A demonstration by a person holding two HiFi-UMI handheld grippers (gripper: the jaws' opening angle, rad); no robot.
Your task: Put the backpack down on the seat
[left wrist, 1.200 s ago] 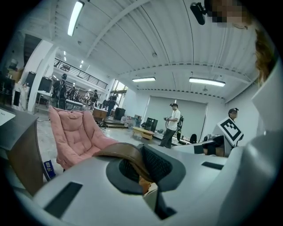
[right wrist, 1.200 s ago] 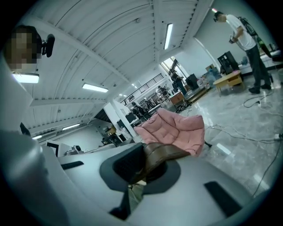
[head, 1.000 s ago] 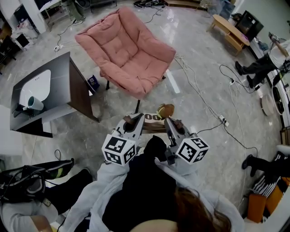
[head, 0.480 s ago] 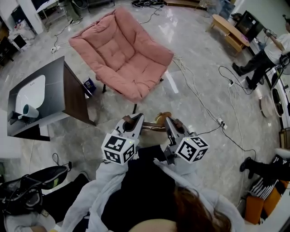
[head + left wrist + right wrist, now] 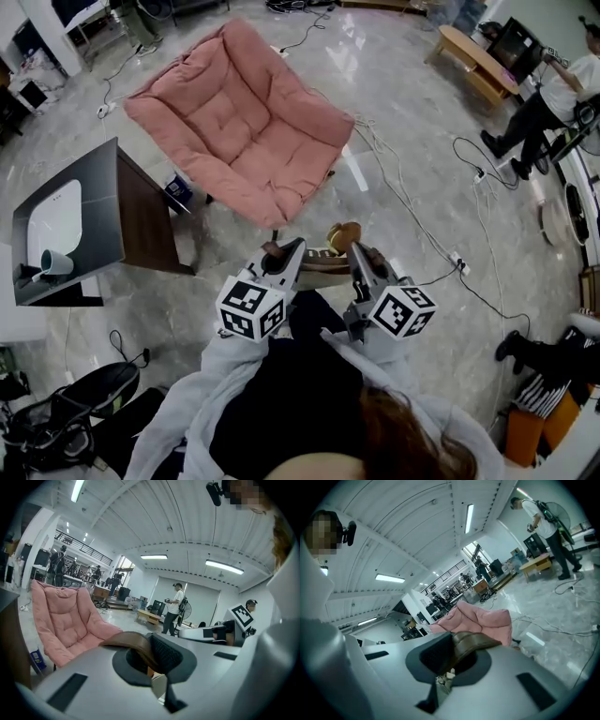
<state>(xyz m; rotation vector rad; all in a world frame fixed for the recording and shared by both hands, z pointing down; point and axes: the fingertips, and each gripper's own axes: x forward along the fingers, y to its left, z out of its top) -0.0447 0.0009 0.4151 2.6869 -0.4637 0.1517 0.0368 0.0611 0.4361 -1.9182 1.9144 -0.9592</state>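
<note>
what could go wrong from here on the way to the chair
1. The left gripper and right gripper are each shut on only a thin brown strap. The backpack hangs between them, so it could slip out or swing.
2. Cables run across the floor to the right of the chair. A foot or the hanging backpack might catch on them.
3. The table stands close on the chair's left, so a swing that way could hit its corner.

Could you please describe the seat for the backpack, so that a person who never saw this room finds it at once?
On the grey marble floor, look to the right of the dark table that carries a cup. There stands a wide chair with thick quilted padding, and it is the only pink, cushioned seat in view.
</note>
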